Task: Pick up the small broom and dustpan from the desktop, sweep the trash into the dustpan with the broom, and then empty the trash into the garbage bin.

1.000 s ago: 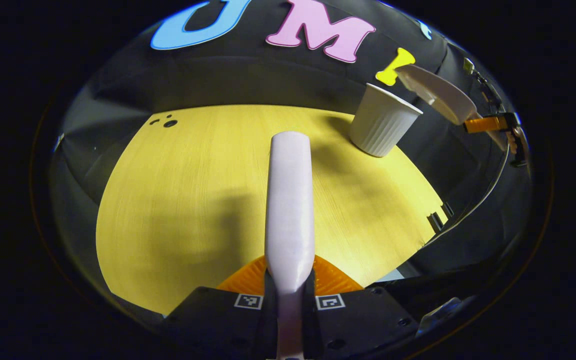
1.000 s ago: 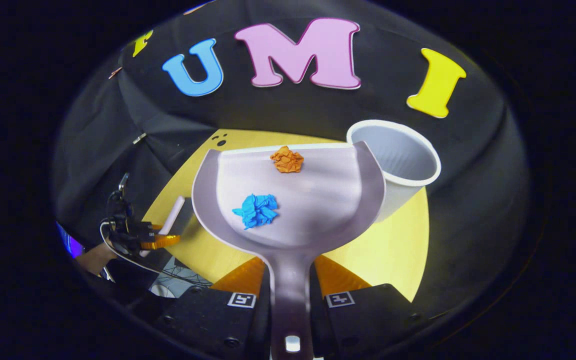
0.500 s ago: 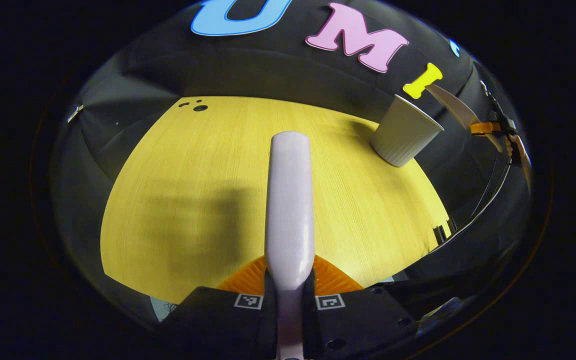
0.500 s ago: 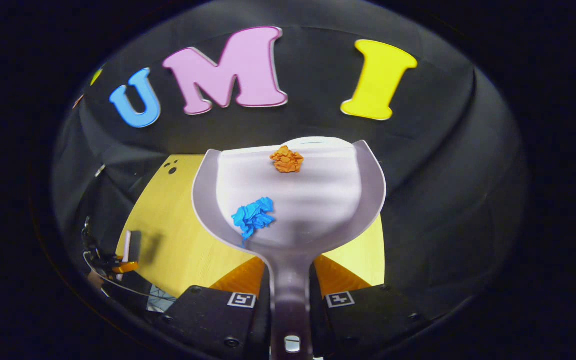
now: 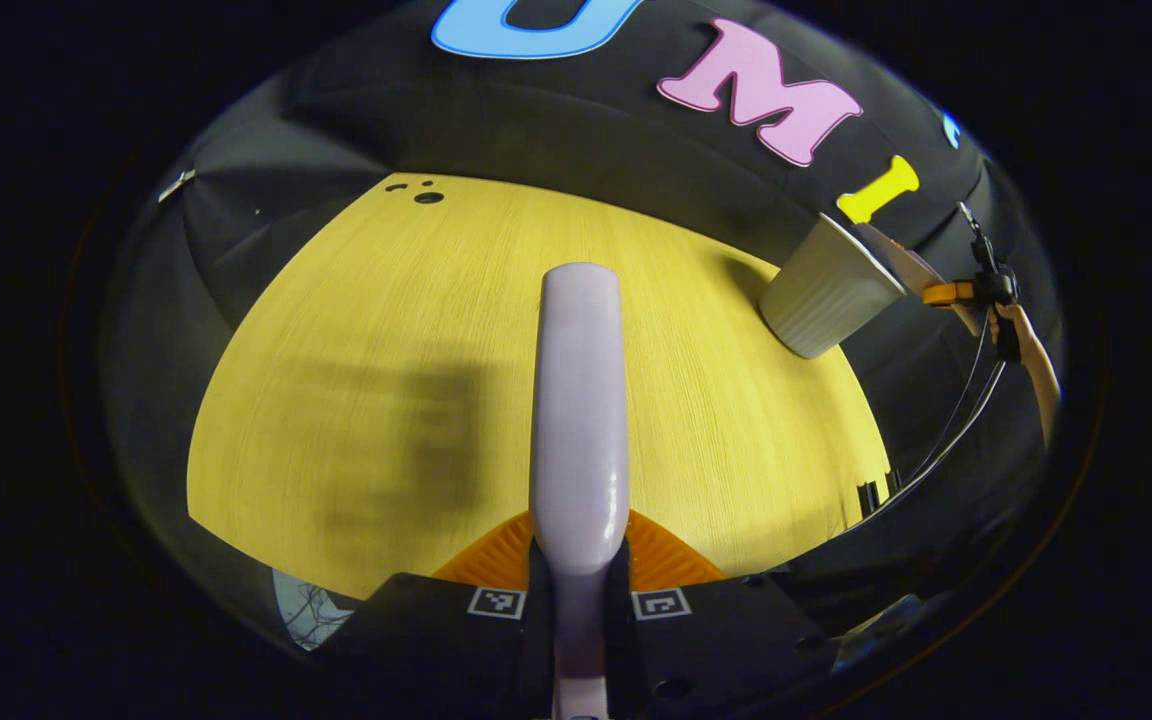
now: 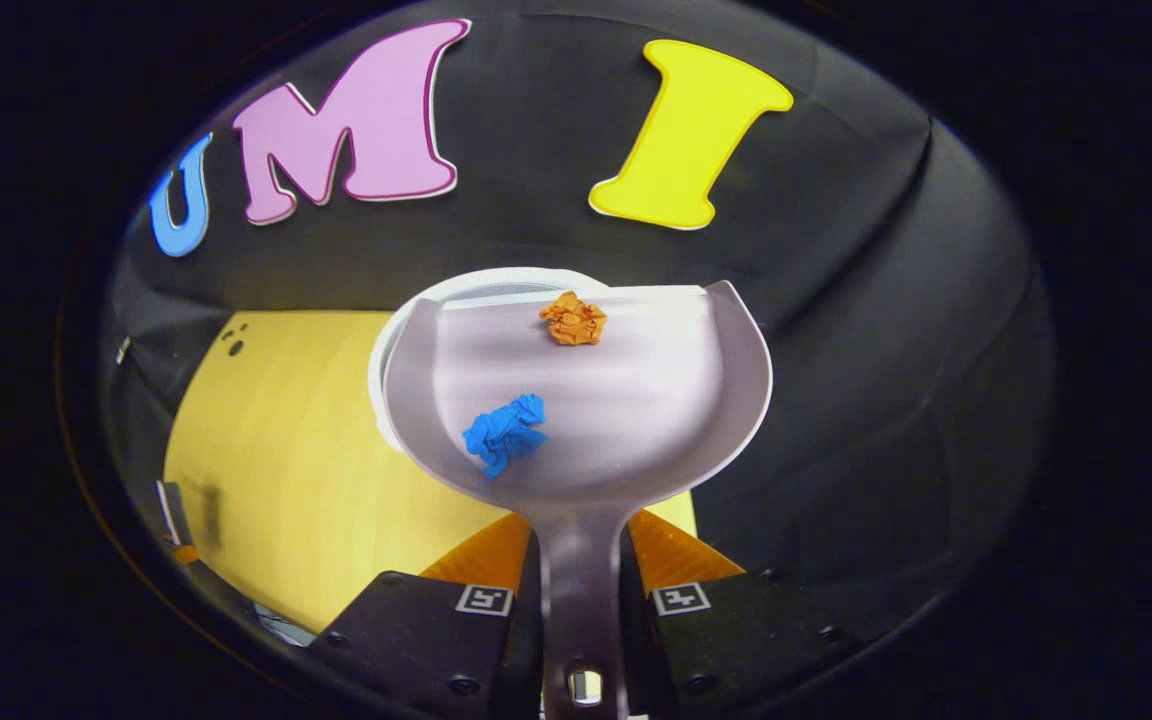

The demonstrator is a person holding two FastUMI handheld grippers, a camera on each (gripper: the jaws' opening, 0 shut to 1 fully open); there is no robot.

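Taking the garbage bin (image 5: 826,300) as the mark: well to its left, over the desktop (image 5: 356,400), the left gripper (image 5: 578,560) holds the broom (image 5: 579,400) clamped between both fingers. The right gripper (image 6: 581,590), closed on the dustpan (image 6: 636,400) handle, has swung the pan over the bin's rim (a second ago the bin stood to its right). The blue scrap (image 6: 504,432) and orange scrap (image 6: 573,318) lie inside; tipping likely comes next.

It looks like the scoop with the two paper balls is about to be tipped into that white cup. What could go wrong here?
The orange paper ball sits right at the dustpan lip, so it could roll off early and miss the bin. The blue paper ball lies far back near the handle and may stay put unless the tilt is steep. The pan looks wider than the bin's mouth, so trash could spill past the rim.
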